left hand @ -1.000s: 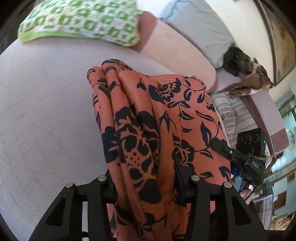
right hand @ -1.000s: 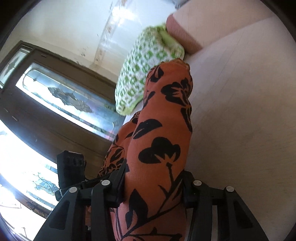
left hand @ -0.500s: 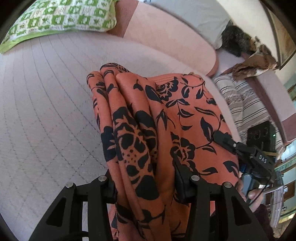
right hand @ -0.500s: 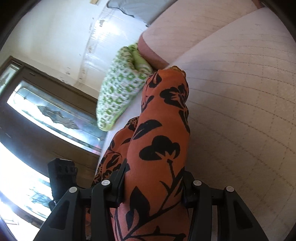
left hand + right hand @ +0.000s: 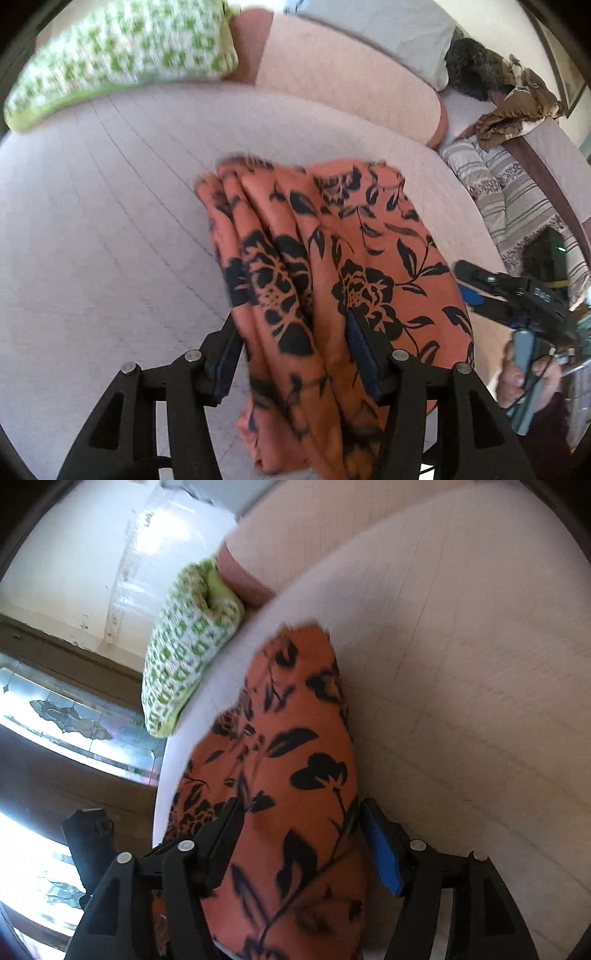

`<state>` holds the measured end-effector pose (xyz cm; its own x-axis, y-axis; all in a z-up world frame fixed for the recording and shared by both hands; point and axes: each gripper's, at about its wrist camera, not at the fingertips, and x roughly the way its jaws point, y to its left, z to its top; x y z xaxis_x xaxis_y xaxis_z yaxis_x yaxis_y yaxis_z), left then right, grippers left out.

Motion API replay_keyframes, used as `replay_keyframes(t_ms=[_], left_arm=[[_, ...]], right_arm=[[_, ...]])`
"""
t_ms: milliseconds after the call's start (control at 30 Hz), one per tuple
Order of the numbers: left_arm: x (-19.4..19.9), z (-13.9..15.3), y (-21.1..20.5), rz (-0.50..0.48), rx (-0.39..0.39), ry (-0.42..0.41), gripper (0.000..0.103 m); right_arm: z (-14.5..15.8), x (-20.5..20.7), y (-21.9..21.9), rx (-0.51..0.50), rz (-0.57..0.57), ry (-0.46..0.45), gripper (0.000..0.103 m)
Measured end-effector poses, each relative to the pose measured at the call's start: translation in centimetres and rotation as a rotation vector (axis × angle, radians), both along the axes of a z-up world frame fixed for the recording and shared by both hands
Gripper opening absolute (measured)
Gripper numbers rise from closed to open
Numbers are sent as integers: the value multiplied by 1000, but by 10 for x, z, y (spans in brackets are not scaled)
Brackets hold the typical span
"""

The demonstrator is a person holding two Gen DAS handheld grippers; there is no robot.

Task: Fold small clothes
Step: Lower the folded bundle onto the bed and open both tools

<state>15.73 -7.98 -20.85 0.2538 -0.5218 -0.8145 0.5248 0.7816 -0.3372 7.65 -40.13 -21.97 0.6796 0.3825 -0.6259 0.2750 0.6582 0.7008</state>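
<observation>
An orange cloth with a black flower print (image 5: 332,266) is bunched in folds over the pale pink bed cover (image 5: 92,240). My left gripper (image 5: 295,354) has its jaws parted around one end of the cloth. My right gripper (image 5: 299,834) has its jaws parted wider, and the cloth (image 5: 295,738) lies loose between them. The right gripper also shows at the right edge of the left wrist view (image 5: 517,299), held in a hand. The cloth's far edge rests on the bed.
A green and white patterned pillow (image 5: 122,55) lies at the head of the bed, beside a pink bolster (image 5: 351,81). A striped cloth (image 5: 517,192) and a brown crumpled cloth (image 5: 517,110) lie to the right. A wooden door with patterned glass (image 5: 74,720) stands beyond the bed's edge.
Both grippers have opened and pulled back from the cloth. The cloth has dropped lower onto the bed and now looks flatter and farther from both cameras.
</observation>
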Motion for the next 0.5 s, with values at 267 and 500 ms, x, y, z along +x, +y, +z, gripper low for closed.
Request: replay_keyframes(t_ms=[267,500], left_arm=[[-58,33,2,72,182,-287,64],[-59,-10,-7,107,399,-301,64]], right_arm=[[78,-45,59,-253,56,-232,38],[35,-45,91,-301,123,-16,38]])
